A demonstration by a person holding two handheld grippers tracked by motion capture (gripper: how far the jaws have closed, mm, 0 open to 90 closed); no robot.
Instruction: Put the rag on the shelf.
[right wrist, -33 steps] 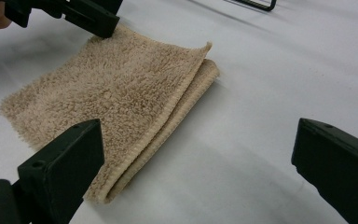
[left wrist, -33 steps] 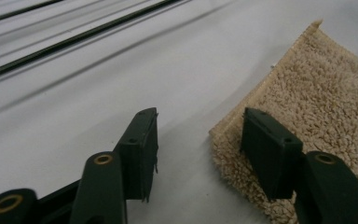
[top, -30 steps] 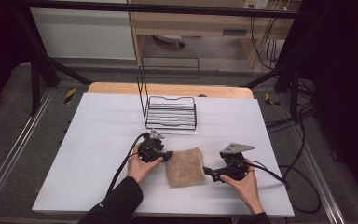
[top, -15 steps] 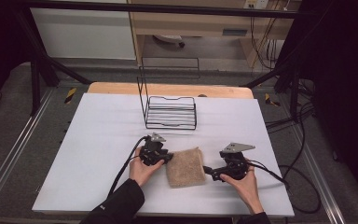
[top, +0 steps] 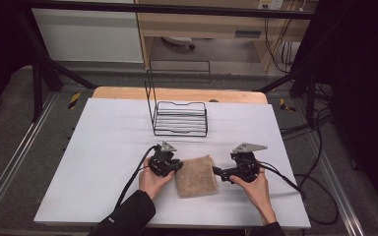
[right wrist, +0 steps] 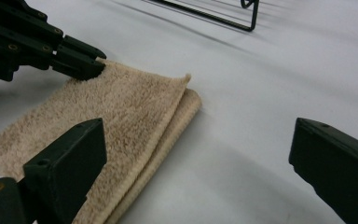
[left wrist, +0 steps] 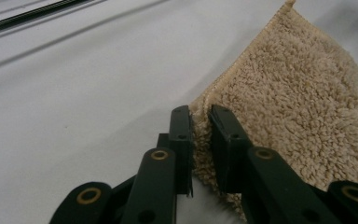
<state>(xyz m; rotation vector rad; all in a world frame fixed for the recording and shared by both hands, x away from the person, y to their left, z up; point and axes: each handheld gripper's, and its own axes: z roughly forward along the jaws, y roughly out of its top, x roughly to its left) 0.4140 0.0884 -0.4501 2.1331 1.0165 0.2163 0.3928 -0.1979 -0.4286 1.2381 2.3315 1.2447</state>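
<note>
Two grippers flanked the folded beige towel [top: 195, 176]: the left gripper [left wrist: 200, 135], jaws just closing, pinched its edge between the fingers, while the right gripper [right wrist: 196, 172] gaped wide beside its fold.

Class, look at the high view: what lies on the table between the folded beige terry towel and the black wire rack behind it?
Nothing: between the folded beige terry towel and the black wire rack is bare white tabletop, as the high view shows.
</note>
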